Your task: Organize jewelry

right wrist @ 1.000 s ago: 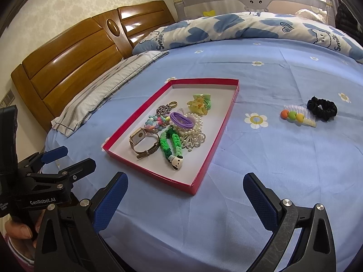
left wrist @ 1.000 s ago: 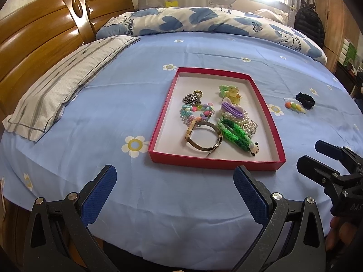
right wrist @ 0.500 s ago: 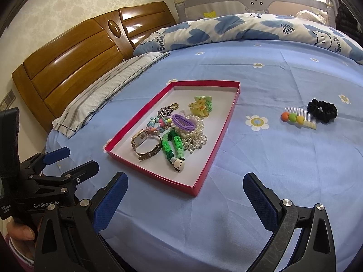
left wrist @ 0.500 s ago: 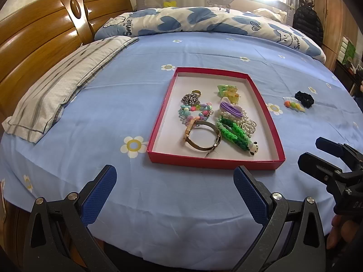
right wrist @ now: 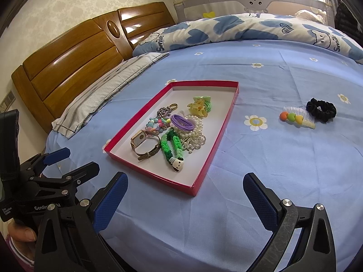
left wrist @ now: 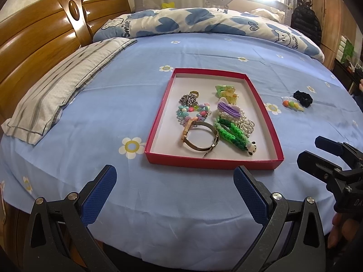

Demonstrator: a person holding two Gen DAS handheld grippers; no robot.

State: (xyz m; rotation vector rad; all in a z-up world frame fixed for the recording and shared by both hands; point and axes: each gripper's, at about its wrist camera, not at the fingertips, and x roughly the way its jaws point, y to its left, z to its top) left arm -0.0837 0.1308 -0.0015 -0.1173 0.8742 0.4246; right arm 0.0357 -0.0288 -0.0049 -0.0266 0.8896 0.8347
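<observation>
Left gripper point(left wrist: 174, 181) and right gripper point(right wrist: 185, 190) both spread wide, empty, above sheet point(left wrist: 95, 117). Comb point(right wrist: 298, 117) and scrunchie point(right wrist: 321, 110) lie right of tray point(right wrist: 217, 136).

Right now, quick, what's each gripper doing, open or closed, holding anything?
Left gripper: open, holding nothing, short of the red tray.
Right gripper: open, holding nothing, over the blue sheet.
</observation>
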